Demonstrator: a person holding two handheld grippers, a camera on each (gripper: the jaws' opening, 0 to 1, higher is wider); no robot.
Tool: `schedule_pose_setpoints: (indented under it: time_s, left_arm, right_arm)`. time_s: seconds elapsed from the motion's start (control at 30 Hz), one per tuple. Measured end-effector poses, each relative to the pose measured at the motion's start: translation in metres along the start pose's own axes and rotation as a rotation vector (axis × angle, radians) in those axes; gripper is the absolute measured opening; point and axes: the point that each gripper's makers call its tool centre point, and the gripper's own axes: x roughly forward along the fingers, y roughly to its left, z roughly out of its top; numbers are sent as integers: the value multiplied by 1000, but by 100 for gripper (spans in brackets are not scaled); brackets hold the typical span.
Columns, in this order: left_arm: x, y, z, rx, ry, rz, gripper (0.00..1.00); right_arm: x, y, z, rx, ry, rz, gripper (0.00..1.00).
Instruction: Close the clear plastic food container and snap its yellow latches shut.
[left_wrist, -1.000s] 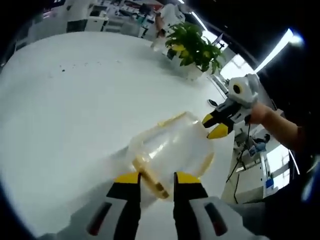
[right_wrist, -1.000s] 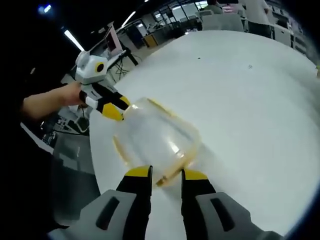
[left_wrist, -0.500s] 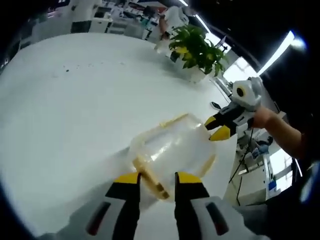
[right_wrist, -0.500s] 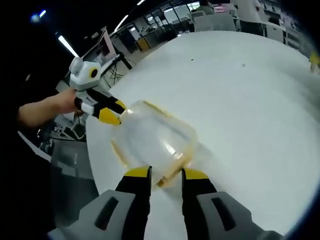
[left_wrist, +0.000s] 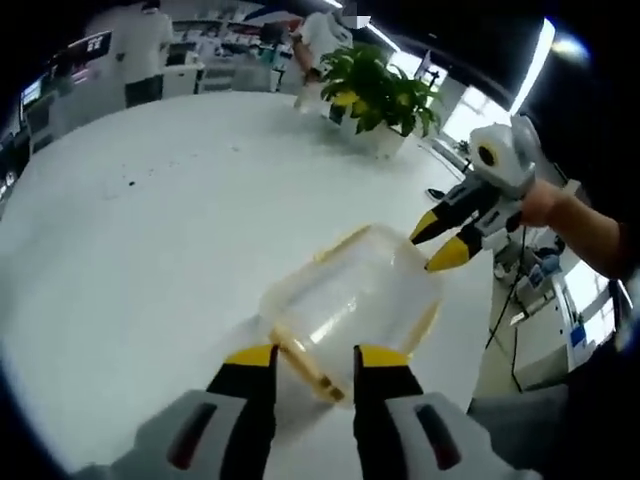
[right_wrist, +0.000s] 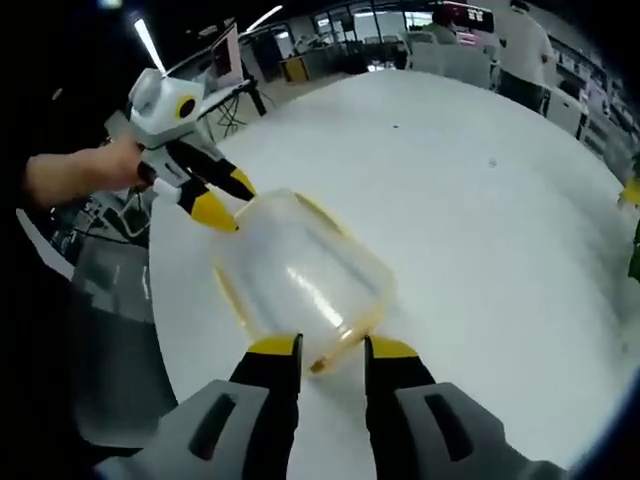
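Note:
A clear plastic container with yellow trim lies on the white table, its lid seemingly resting on top. My left gripper stands open at its near end, with a yellow latch lying in the gap between the jaws. At the container's far right corner hovers my right gripper, open, held by a hand. In the right gripper view the container sits just ahead of my right gripper, whose open jaws straddle a yellow latch. Open beside the far left corner is my left gripper.
A potted green plant stands on the far side of the table. The table edge runs close to the container, with floor and desks beyond. People stand by workstations in the background. Bare tabletop stretches to the other side.
Both views have tilted and shifted with the hands. Each gripper stays at its own end of the container, which has not visibly moved. Jaw gaps look the same.

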Motion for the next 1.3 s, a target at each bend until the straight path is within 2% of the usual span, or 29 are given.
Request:
schedule_pose_setpoints:
  time_s: [0.07,0.13,0.17,0.23,0.33,0.43,0.53,0.6,0.77,0.9,1.2,1.3]
  left_arm:
    - [0,0,1,9,-6,8,24]
    - [-1,1,2,61,-3,23,25]
    - [-2,2,4,125,-1,30,25]
    - [-2,0,5,183,8,32,27]
    - [-1,-3,8,244,13,27,31]
    - [-2,-7,15,288,-3,23,30]
    - [-2,-17,29,354,-43,10,29]
    - [2,-27,32,403,-36,-18,29]
    - [14,-44,34,548,-1,-60,29]
    - [22,-55,39,556,-3,-85,30]
    - [24,-63,38,591,15,-129,32]
    - [26,-61,36,596,25,-123,32]
  right_arm:
    - [-3,-6,1,-56,1,-25,18]
    - [-6,-3,5,-57,-17,-8,16]
    - [-6,-2,10,-53,-41,5,16]
    - [-6,-1,18,-40,-77,11,18]
    - [-3,4,26,-78,-96,21,20]
    - [3,13,35,-142,-112,37,23]
    - [9,19,39,-227,-97,53,27]
    - [13,20,41,-283,-80,51,30]
    - [23,28,52,-353,-69,59,32]
    - [30,31,59,-421,-52,70,33]
    - [31,27,68,-424,-54,86,33]
    - [31,31,67,-432,-43,105,29]
